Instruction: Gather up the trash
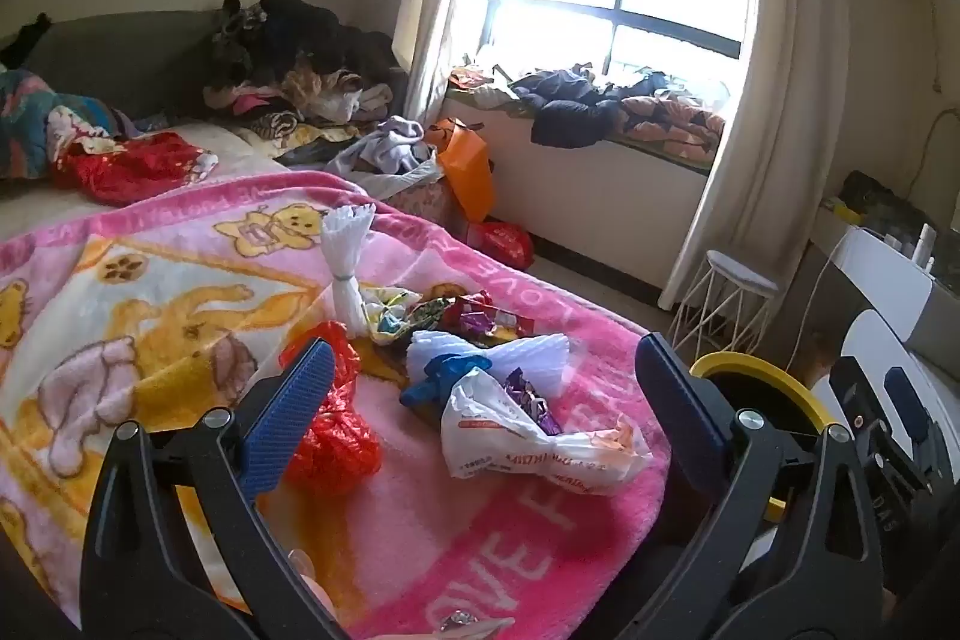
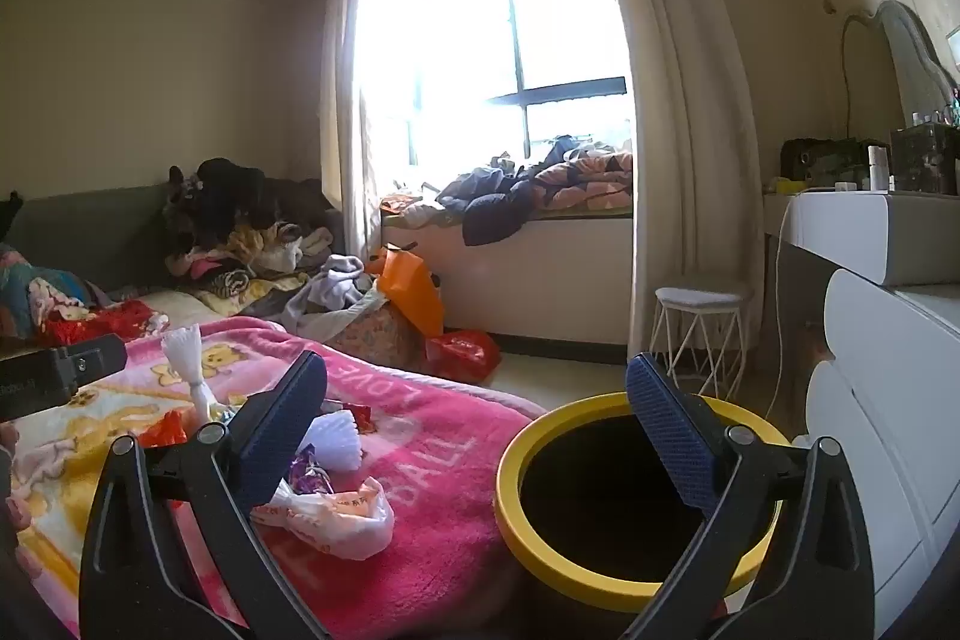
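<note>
Pink fleece blanket [image 1: 498, 538] ends at a rounded corner; beside it we see the yellow-rimmed bin [image 2: 600, 589], mouth open, with bare floor beyond. Trash lies clustered near that corner: white crumpled bag [image 1: 522, 439], red bag [image 1: 336, 436], what appear to be wrappers [image 1: 480, 316]. Left gripper [image 1: 483, 388] and right gripper [image 2: 477, 424] both stand spread wide, empty.

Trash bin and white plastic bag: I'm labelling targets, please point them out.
trash bin [image 2: 510, 466]: right wrist view, yellow rim.
white plastic bag [image 1: 480, 418]: left wrist view, crumpled body.
</note>
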A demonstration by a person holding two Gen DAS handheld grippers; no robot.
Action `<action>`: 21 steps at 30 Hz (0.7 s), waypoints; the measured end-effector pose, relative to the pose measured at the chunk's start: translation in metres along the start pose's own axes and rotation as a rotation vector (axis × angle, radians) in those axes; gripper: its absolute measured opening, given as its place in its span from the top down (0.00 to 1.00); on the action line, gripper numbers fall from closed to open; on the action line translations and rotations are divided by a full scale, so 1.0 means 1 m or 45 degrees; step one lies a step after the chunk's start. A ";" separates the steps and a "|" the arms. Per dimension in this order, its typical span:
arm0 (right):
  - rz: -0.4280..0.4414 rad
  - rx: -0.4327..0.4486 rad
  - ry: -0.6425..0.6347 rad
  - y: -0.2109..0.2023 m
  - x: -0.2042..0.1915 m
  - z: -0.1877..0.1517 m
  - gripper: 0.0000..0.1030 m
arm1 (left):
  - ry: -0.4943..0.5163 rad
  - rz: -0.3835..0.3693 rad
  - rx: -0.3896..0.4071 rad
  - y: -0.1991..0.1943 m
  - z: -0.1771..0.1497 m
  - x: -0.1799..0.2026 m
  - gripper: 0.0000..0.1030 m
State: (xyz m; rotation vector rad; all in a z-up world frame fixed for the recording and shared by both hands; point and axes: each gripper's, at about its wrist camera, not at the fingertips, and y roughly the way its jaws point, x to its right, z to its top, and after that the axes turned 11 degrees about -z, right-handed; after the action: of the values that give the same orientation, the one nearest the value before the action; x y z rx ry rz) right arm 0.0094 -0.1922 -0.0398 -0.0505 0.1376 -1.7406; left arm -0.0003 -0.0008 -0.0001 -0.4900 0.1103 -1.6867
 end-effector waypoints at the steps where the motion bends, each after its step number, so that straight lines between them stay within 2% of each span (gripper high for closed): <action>1: -0.001 0.003 0.001 0.000 0.000 0.000 0.06 | -0.002 -0.002 0.000 0.000 0.000 0.000 0.10; 8: -0.026 0.018 -0.004 -0.002 0.002 0.001 0.06 | -0.007 0.000 -0.001 0.003 0.000 0.000 0.10; 12: -0.013 0.031 -0.006 -0.002 -0.003 0.000 0.06 | 0.008 -0.011 0.010 0.000 0.012 0.013 0.10; 21: -0.011 0.028 -0.005 -0.002 0.000 -0.001 0.06 | 0.025 -0.033 0.028 -0.005 0.005 0.011 0.10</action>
State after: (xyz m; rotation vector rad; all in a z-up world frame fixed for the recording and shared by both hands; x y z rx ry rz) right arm 0.0077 -0.1918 -0.0402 -0.0388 0.1154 -1.7500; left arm -0.0043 -0.0099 0.0091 -0.4600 0.1002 -1.7167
